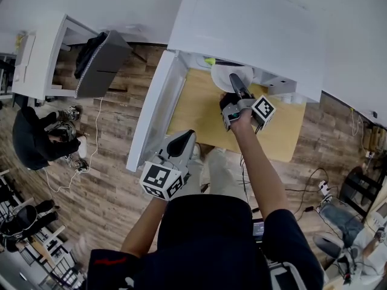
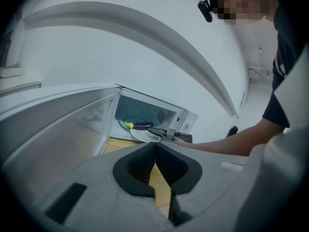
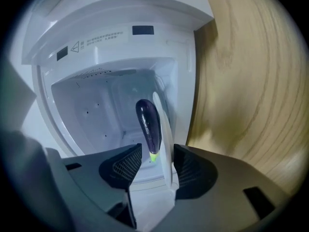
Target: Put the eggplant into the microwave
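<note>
A dark purple eggplant (image 3: pixel 148 124) with a green stem end lies on a white plate (image 3: pixel 165 129) inside the open white microwave (image 3: pixel 96 105). My right gripper (image 3: pixel 157 151) is at the microwave's mouth. The plate's rim stands between its jaws, next to the right one, and the jaws are apart from it, so it is open. In the head view the right gripper (image 1: pixel 237 89) reaches over the plate (image 1: pixel 222 77) on the wooden table (image 1: pixel 199 113). My left gripper (image 1: pixel 181 145) hangs back near the swung-out microwave door (image 1: pixel 151 113), shut and empty. From the left gripper view (image 2: pixel 155 149), the eggplant (image 2: pixel 141 125) shows far inside.
A white wall cupboard (image 1: pixel 272 23) overhangs the microwave. A person in dark clothes (image 1: pixel 33 138) crouches on the wooden floor at the left, near a grey box (image 1: pixel 100 65). Cables and a power strip (image 1: pixel 323 189) lie on the floor at the right.
</note>
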`<state>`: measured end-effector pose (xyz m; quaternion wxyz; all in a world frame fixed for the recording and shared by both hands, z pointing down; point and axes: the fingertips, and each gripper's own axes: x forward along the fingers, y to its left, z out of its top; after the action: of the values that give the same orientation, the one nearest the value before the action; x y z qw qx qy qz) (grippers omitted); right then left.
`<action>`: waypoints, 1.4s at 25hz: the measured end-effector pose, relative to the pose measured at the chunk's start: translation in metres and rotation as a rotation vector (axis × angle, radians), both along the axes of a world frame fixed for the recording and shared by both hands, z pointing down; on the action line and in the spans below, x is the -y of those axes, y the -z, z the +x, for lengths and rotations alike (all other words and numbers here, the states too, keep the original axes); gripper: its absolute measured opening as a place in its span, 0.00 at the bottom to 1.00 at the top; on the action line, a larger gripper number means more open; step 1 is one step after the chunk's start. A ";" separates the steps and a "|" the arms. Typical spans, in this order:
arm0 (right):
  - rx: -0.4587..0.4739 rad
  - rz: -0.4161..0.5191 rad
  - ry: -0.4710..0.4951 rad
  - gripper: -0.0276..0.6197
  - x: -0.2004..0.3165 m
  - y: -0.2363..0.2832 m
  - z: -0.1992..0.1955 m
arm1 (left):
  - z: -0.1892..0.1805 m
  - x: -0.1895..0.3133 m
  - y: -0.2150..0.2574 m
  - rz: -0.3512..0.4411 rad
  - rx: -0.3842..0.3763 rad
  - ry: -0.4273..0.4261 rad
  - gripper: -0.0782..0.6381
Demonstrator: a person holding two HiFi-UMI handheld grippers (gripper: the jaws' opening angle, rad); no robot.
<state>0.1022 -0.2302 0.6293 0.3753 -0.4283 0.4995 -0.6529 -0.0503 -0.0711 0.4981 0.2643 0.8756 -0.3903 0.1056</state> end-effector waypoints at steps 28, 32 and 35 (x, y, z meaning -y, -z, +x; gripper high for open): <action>0.029 -0.001 -0.046 0.32 0.013 -0.001 0.009 | -0.004 -0.004 -0.001 -0.004 0.000 0.011 0.13; 0.027 0.014 -0.029 0.35 0.012 0.000 0.008 | 0.000 -0.005 -0.002 -0.004 0.002 0.005 0.13; 0.022 0.015 -0.030 0.37 0.011 0.002 0.009 | 0.002 -0.006 -0.002 -0.002 0.001 0.002 0.13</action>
<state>0.1109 -0.2413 0.6276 0.3938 -0.4257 0.4936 -0.6481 -0.0483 -0.0655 0.4998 0.2651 0.8749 -0.3910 0.1061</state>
